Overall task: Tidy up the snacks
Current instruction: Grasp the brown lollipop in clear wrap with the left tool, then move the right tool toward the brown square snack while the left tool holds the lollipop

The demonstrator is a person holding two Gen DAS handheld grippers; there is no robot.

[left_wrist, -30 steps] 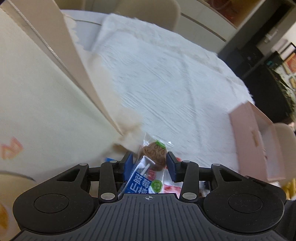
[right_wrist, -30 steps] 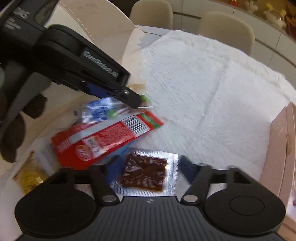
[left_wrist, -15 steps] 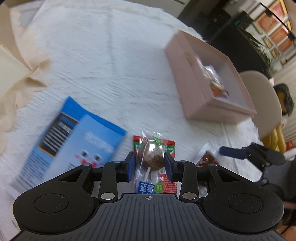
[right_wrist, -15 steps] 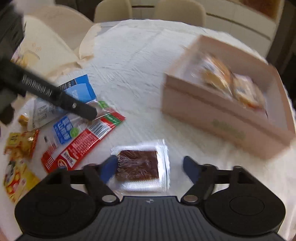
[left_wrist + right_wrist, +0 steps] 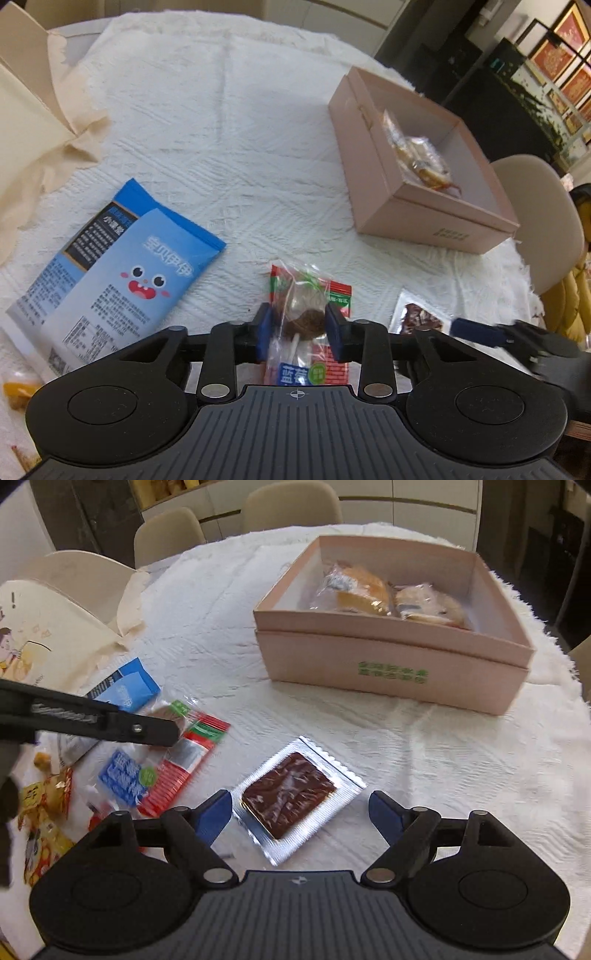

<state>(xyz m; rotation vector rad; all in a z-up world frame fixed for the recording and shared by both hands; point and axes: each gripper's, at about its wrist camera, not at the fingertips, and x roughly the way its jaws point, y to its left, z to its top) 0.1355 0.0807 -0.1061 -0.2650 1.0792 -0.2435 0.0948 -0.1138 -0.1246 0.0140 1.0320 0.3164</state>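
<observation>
Pink box [image 5: 391, 664] — two wrapped cakes [image 5: 354, 587]; one foil packet [image 5: 295, 797] outside.

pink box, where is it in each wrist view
Left wrist: the pink box sits upper right, seen corner-on, with wrapped snacks inside.
Right wrist: the pink box sits upper centre to right, long side facing the camera, green print on it.
Shared landmark: the foil pack of dark red snack, lower right in the left view, lies on the white cloth before the box.
</observation>
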